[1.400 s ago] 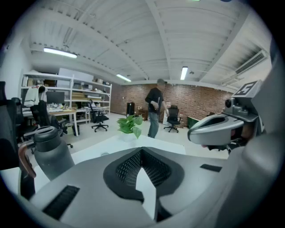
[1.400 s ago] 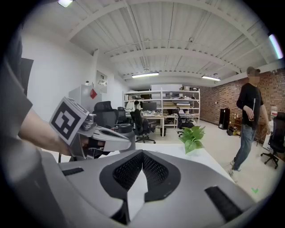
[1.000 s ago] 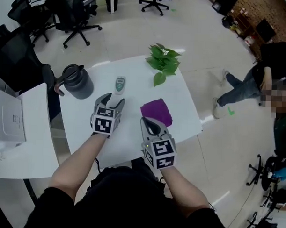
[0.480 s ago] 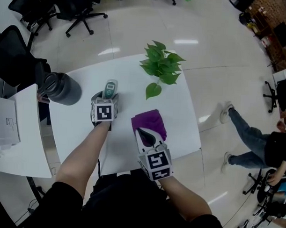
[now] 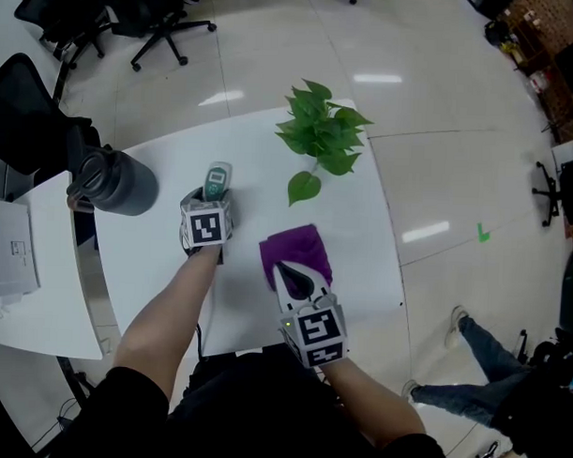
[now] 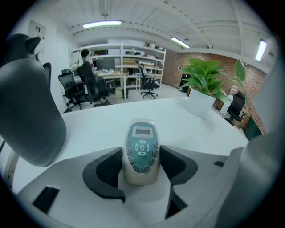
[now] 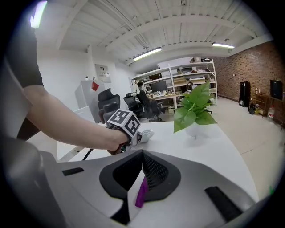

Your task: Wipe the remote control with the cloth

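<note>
White table (image 5: 261,161) carries a potted plant (image 5: 320,132) at the far edge and a dark jug (image 5: 115,182) at your left. The purple cloth (image 5: 295,247) lies flat near the front. Your right gripper (image 7: 141,176) rests at the cloth's near side, claw pressed together. Your left gripper (image 6: 141,161) has just been closing its claw and now pinches the sides of the remote control (image 6: 141,147), which lies on the table between jug and plant.
</note>
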The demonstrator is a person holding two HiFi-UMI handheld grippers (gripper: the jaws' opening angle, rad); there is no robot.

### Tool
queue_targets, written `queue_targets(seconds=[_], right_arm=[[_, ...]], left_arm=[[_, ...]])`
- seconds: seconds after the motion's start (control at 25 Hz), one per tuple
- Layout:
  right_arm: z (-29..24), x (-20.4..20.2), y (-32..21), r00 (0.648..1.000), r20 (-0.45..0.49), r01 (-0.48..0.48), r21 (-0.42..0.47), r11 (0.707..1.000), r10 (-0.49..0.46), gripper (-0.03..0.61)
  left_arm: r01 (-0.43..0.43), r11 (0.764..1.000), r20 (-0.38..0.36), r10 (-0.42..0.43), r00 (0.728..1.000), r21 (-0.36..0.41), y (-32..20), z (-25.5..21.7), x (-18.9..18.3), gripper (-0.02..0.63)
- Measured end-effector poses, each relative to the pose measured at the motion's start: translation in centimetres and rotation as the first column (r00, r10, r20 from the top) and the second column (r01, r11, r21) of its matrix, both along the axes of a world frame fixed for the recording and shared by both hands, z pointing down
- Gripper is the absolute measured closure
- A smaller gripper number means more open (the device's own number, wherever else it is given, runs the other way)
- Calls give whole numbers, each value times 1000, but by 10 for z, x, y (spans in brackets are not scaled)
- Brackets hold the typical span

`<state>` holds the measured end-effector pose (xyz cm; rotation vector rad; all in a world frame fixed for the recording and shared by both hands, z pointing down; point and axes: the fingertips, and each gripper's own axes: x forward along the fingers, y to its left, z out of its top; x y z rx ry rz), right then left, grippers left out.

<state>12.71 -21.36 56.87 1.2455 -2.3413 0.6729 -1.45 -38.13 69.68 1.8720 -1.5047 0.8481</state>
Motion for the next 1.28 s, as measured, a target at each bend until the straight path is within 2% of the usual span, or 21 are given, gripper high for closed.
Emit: queue_targets(seconds=[0.04, 0.24, 0.36, 0.48, 0.56, 0.6, 0.68, 0.76, 0.84, 1.04, 1.28], right_arm=[[0, 0, 0, 1000, 0, -1, -1, 1000, 1, 561], [4, 2, 4, 1000, -11, -14, -1, 1000, 14, 561], [6, 10, 2, 999, -26, -43, -9, 999, 42, 561], [21, 29, -3, 992, -95, -81, -15, 997, 79, 556], [35, 40, -3, 985, -150, -94, -37, 995, 88, 514], [44, 44, -2, 981, -173, -96, -58, 994, 85, 438], [60, 47, 1, 976, -205, -95, -105, 990, 72, 335], [74, 45, 4, 974, -223, -80, -149, 986, 45, 257], [88, 40, 6, 970, -245, -58, -188, 980, 10, 213], [125, 43, 6, 927, -371, -51, -258, 965, -50, 149], [134, 54, -4, 931, -364, -107, -304, 947, -12, 154]], left_arm=[[-12, 1000, 2, 12, 1000, 4, -1, -1, 0, 354], [-105, 994, 14, 104, 994, 25, 3, -6, -1, 359], [-189, 980, -14, 190, 982, 69, 15, -19, 9, 360], [-262, 958, -9, 265, 964, 115, 34, -42, 10, 360], [-316, 937, 3, 319, 948, 146, 51, -60, 10, 360], [-345, 925, 9, 348, 937, 161, 62, -69, 10, 360], [-398, 897, 21, 402, 916, 193, 82, -87, 11, 360], [-439, 870, 37, 442, 896, 224, 100, -105, 11, 360], [-476, 843, 57, 478, 876, 250, 118, -120, 12, 360], [-556, 777, 110, 550, 828, 294, 157, -147, 15, 360], [-583, 741, 145, 570, 808, 333, 184, -166, 10, 360]])
